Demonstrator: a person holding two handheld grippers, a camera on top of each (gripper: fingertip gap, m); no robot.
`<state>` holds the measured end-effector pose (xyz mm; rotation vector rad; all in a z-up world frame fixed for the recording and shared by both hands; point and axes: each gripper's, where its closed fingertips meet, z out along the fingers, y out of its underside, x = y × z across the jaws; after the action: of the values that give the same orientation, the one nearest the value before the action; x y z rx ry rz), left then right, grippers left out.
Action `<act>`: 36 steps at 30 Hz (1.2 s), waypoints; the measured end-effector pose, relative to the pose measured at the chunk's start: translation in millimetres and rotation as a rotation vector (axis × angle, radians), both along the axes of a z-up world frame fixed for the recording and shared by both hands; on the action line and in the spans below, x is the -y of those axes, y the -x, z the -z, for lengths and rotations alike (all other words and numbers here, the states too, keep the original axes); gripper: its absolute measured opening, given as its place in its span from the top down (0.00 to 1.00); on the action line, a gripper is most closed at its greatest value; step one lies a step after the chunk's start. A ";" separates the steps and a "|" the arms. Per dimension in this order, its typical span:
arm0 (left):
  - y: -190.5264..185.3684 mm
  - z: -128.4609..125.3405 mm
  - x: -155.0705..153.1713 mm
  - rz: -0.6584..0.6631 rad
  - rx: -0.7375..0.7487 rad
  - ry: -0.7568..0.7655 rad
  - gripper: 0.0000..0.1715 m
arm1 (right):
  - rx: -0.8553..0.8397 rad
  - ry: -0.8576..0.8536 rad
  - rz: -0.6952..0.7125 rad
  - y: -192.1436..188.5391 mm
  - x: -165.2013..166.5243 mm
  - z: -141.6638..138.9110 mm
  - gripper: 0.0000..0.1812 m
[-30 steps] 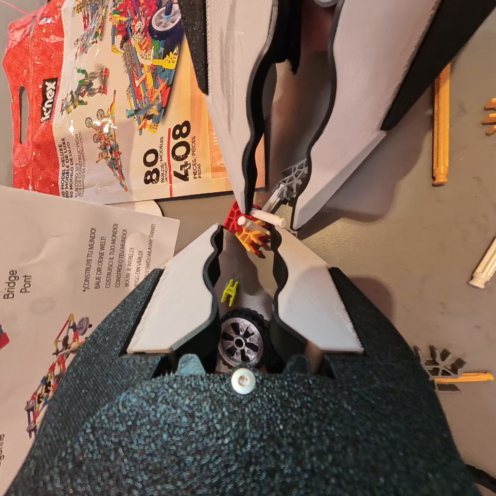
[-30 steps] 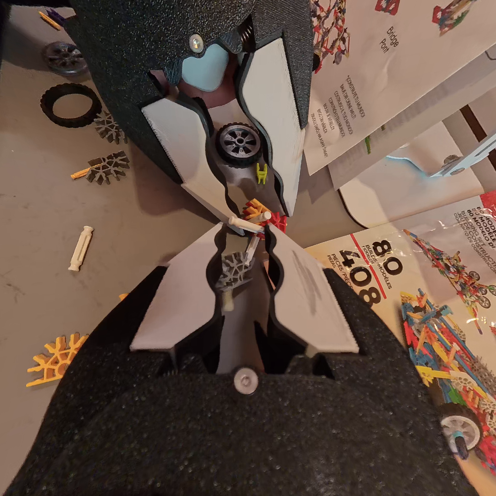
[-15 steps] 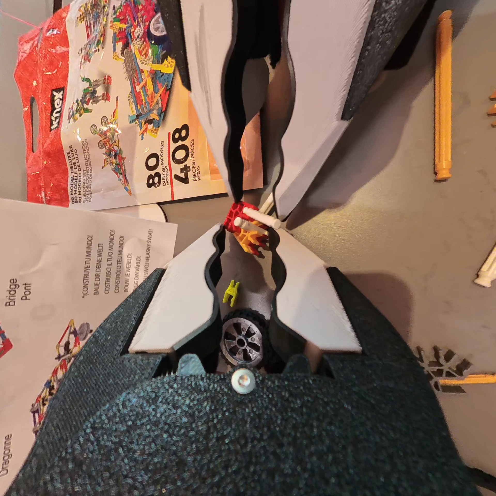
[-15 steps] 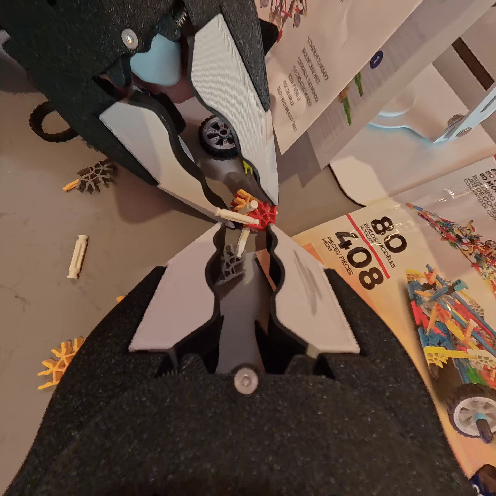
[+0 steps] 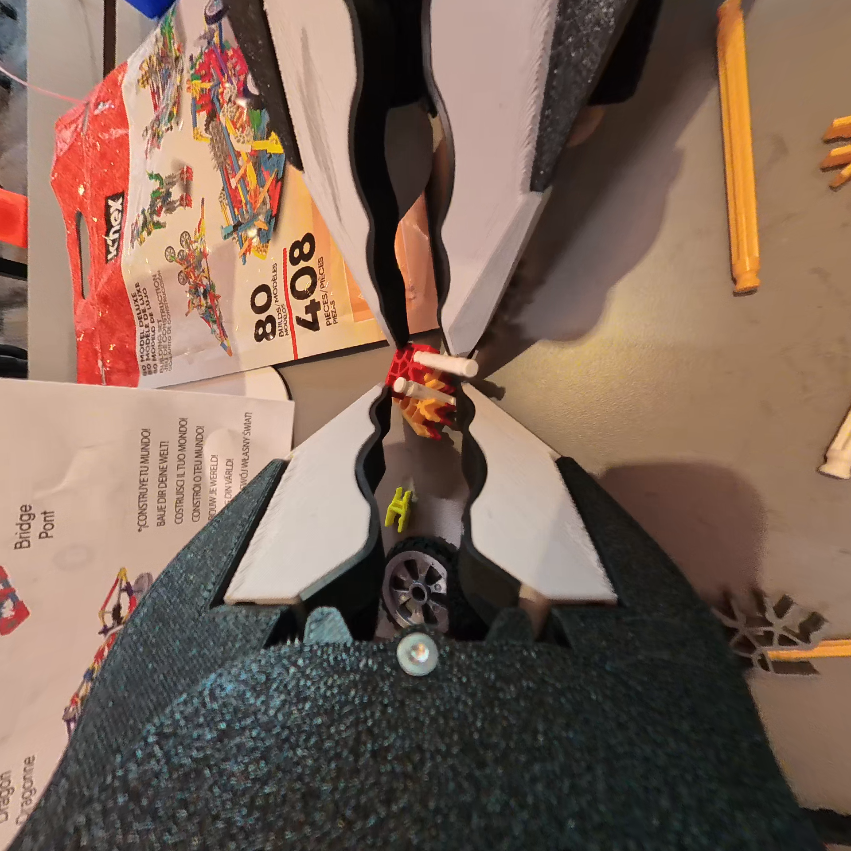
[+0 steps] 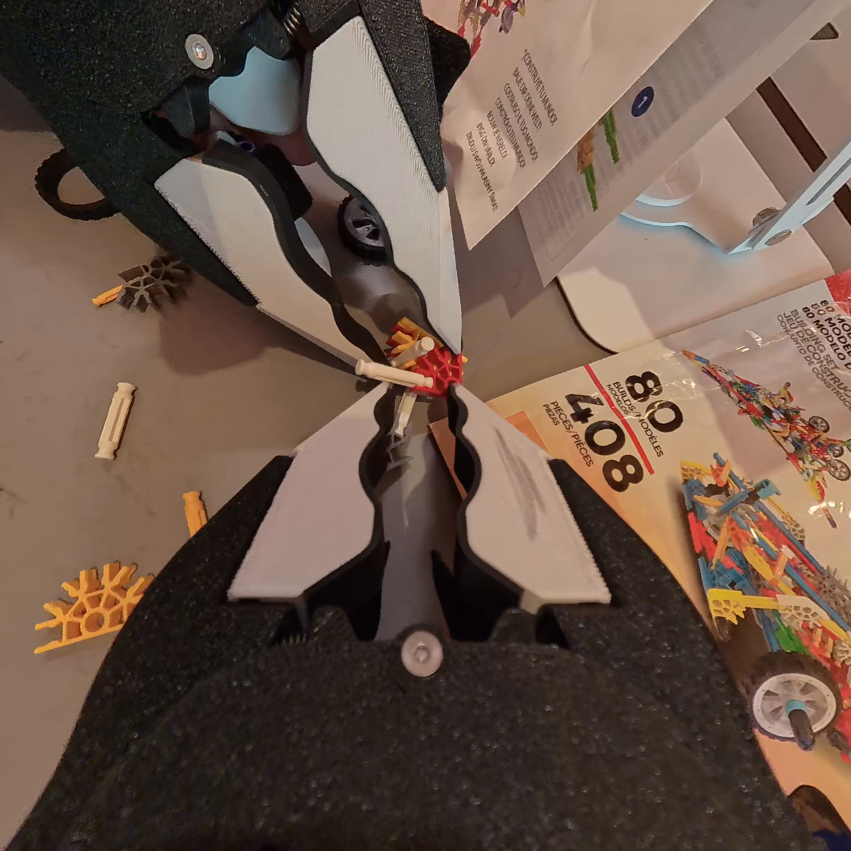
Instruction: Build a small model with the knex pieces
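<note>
Meeting tip to tip at frame centre, the left claw (image 5: 421,405) is clenched on a small toy assembly (image 5: 423,391); the right claw (image 6: 416,391) grasps a white rod (image 6: 405,414) plugged into it. Judged step: joining parts. Loose pieces (image 6: 115,426) crowd the counter (image 5: 644,368) alongside; a printed bag (image 6: 690,460) lies close right.

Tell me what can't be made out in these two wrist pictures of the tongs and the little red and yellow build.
- Left tongs: whether their tips pinch the red and yellow build; the build hides the contact, left wrist view.
- Grey connector: blurred and dark between the right tongs, right wrist view.
- Wheel: half hidden by a left finger, right wrist view.
- Black tyre: mostly behind the left tongs' body, right wrist view.
</note>
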<state>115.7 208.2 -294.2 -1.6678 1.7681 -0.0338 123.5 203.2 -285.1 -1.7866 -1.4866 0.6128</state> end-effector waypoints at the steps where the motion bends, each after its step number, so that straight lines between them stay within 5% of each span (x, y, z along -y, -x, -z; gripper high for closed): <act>1: -0.2 -0.1 0.3 0.005 -0.002 -0.006 0.84 | 0.000 0.001 -0.002 -0.3 0.3 0.2 0.88; 36: 4.1 -2.5 4.2 0.032 0.026 -0.033 0.83 | 0.042 -0.112 -0.038 3.0 0.6 2.8 0.92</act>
<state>111.6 204.0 -291.7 -1.6092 1.7671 -0.0405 120.5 202.7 -287.9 -1.6984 -1.5555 0.5025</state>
